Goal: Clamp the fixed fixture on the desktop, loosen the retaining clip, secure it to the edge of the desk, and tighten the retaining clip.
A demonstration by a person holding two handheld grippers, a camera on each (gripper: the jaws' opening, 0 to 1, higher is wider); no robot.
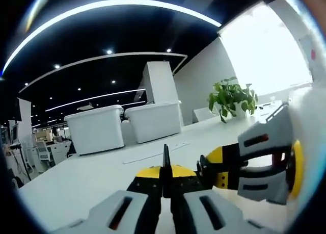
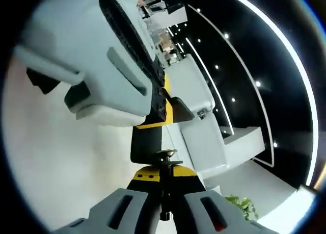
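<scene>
Gripping one yellow-and-black fixture (image 1: 164,177) on the white desk (image 1: 86,178), my left claw (image 1: 165,206) is clenched on it, open desktop spreading leftward. Two white bins (image 1: 97,128) stand far, one plant (image 1: 232,97) far right. My right claw (image 2: 164,206) pinches the fixture's screw (image 2: 165,165).

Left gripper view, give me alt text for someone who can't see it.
The left tongs are shut on a yellow and black clamp above a white desk, with the right tongs close beside. Behind stand two white bins and a potted plant.
</scene>
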